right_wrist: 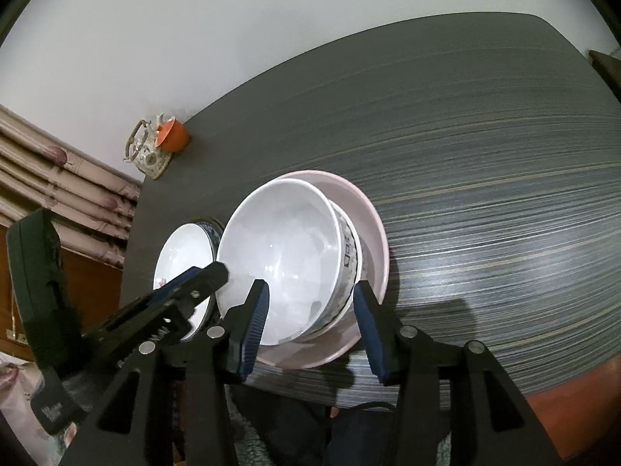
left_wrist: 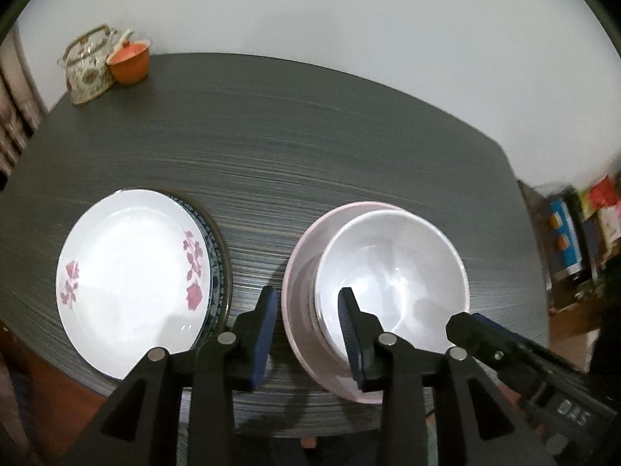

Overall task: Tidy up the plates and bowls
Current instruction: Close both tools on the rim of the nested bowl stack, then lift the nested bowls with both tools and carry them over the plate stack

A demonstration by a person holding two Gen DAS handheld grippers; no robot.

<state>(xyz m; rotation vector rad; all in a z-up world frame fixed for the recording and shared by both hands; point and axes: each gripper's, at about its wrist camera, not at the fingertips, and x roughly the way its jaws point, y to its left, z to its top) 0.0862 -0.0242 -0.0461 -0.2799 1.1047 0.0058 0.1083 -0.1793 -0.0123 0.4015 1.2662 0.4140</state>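
Bowls nested: white bowl (right_wrist: 287,260) atop patterned ones in pink dish (right_wrist: 372,209), near table edge. Flowered plate (left_wrist: 132,272) stacked left. My left gripper (left_wrist: 308,330) and right gripper (right_wrist: 312,322) part-open, empty, flanking the stack.

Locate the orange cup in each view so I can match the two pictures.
Left wrist view: orange cup sits far upper left, at the table's back corner, right of the floral teapot.
Right wrist view: orange cup sits left of centre, upper half, at the table's far corner, right of the teapot.
Shared landmark: the white bowl stacked in the pink dish.
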